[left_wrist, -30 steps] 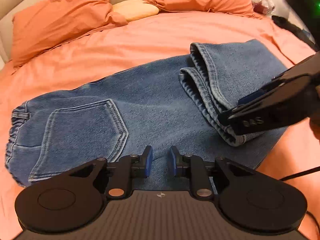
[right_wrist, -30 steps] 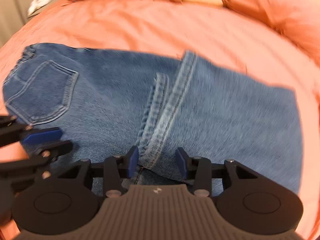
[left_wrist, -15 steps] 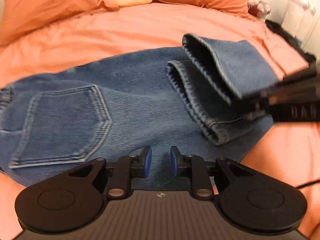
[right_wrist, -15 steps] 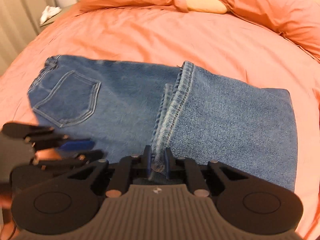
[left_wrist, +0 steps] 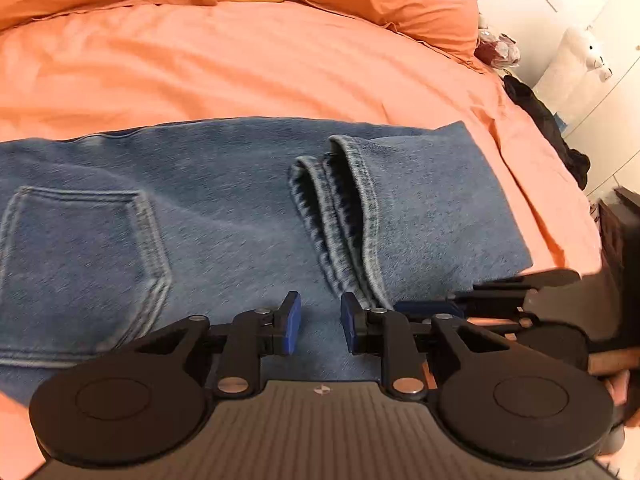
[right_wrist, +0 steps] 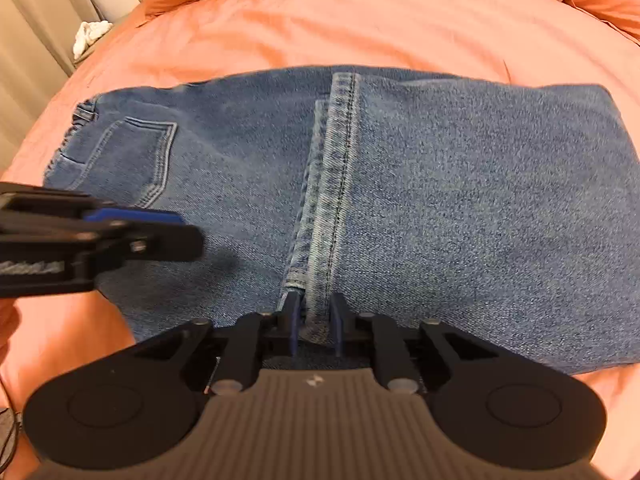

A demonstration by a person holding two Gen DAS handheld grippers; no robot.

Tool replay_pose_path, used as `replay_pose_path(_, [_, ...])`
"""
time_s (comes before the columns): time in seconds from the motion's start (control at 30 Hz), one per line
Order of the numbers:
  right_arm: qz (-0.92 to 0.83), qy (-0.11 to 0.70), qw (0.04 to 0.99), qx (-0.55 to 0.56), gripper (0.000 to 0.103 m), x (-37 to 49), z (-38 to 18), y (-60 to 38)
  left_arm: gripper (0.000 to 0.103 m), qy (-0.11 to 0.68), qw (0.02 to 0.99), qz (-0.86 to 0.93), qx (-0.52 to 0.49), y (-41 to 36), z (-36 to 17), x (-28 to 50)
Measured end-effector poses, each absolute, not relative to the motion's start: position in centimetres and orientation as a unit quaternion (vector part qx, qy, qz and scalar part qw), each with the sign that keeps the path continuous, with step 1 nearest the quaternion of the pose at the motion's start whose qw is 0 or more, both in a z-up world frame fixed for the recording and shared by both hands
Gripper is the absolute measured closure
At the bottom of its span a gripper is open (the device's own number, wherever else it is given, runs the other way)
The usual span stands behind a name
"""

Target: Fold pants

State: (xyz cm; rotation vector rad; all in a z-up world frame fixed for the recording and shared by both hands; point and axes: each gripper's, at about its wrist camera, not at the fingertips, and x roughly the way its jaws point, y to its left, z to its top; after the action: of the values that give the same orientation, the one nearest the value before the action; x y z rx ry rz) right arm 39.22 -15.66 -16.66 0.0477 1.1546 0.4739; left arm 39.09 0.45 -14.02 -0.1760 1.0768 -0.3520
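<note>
Since a second ago the right gripper (right_wrist: 314, 326) has closed in on the doubled leg hems (right_wrist: 326, 208) and lowered them from mid-air onto the denim — its jaws pinched tight half a second back and have just been opening again, so the hem corner now sits between the pads with a little slack showing on either side; I judge this a release rather than a grip. The left gripper (left_wrist: 320, 322) has swung closer to the hems, its jaws narrow and easing slightly apart, with nothing between them, hovering over the cloth near the front edge.

The pants (right_wrist: 460, 200) lie flat on the orange bedspread (right_wrist: 360, 20), waistband and back pocket (left_wrist: 76, 268) to the left, the legs folded over so the hems rest across the middle, short of the pocket.

The step in hand looks like finishing this first lengthwise fold — setting the hems down and letting go. Next, I judge, the right gripper must open fully and back away without dragging the hems, then both grippers need to take the folded edge on the right and carry it over toward the waistband, keeping the layers square.
</note>
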Motion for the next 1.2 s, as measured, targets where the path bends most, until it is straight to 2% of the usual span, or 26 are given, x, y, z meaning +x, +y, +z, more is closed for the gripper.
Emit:
replay_pose_path(0.07, [0.230,0.532,0.815,0.024,0.080,39.0,-15.8,-16.2,0.064,0.508,0.840,-0.169,-0.088,0.0,-14.1,39.8])
replay_pose_path(0.1, [0.233,0.525,0.819,0.020,0.080,38.9,-15.4,-16.5,0.054,0.505,0.841,-0.169,-0.093,-0.3,-14.1,40.2])
replay_pose_path(0.13, [0.232,0.517,0.824,0.014,0.078,38.9,-14.9,-16.8,0.049,0.502,0.843,-0.168,-0.098,-0.5,-14.1,40.5])
replay_pose_path(0.2, [0.218,0.502,0.837,-0.005,0.076,38.8,-14.1,-17.9,0.045,0.500,0.843,-0.167,-0.110,-0.8,-14.4,41.3])
replay_pose_path(0.27, [0.191,0.490,0.850,-0.024,0.076,39.0,-13.6,-19.6,0.035,0.499,0.841,-0.163,-0.127,-1.1,-14.8,42.3])
replay_pose_path(0.47, [0.124,0.486,0.864,-0.036,0.076,39.5,-13.1,-26.5,0.033,0.494,0.841,-0.130,-0.179,-1.2,-17.1,45.1])
replay_pose_path(0.57, [0.100,0.487,0.867,-0.039,0.076,39.4,-13.1,-29.8,0.040,0.487,0.845,-0.127,-0.183,-1.4,-17.7,45.9])
replay_pose_path(0.63, [0.085,0.487,0.869,-0.038,0.076,39.1,-13.2,-31.4,0.059,0.485,0.846,-0.127,-0.182,-1.7,-18.0,46.3])
replay_pose_path(0.67, [0.080,0.488,0.869,-0.038,0.076,39.2,-13.5,-32.0,0.065,0.486,0.845,-0.128,-0.184,-1.8,-18.1,46.5])
replay_pose_path(0.77, [0.064,0.486,0.870,-0.042,0.075,39.5,-14.1,-33.1,0.071,0.484,0.851,-0.125,-0.163,-2.5,-18.2,46.8])
replay_pose_path(0.8, [0.061,0.483,0.872,-0.045,0.075,39.5,-14.2,-33.3,0.084,0.478,0.856,-0.124,-0.152,-2.7,-18.1,46.7])
replay_pose_path(0.9, [0.049,0.476,0.877,-0.042,0.074,39.7,-14.4,-34.4,0.091,0.447,0.877,-0.130,-0.122,-3.4,-16.7,45.9])
replay_pose_path(0.97, [0.044,0.474,0.879,-0.031,0.074,39.8,-14.3,-35.4,0.092,0.413,0.896,-0.137,-0.095,-4.1,-14.4,45.2])
replay_pose_path(1.0, [0.041,0.475,0.879,-0.020,0.080,40.1,-14.4,-35.7,0.092,0.397,0.902,-0.142,-0.094,-4.2,-13.2,45.0])
replay_pose_path(1.03, [0.043,0.476,0.878,-0.003,0.093,40.2,-14.3,-36.1,0.092,0.386,0.905,-0.149,-0.097,-4.3,-12.0,45.0])
replay_pose_path(1.07, [0.051,0.479,0.876,0.015,0.097,40.4,-14.2,-36.3,0.093,0.389,0.904,-0.152,-0.089,-4.4,-11.3,45.3])
replay_pose_path(1.2, [0.076,0.487,0.869,0.033,0.098,40.4,-14.5,-35.6,0.093,0.462,0.878,-0.116,-0.038,-5.2,-13.3,47.2])
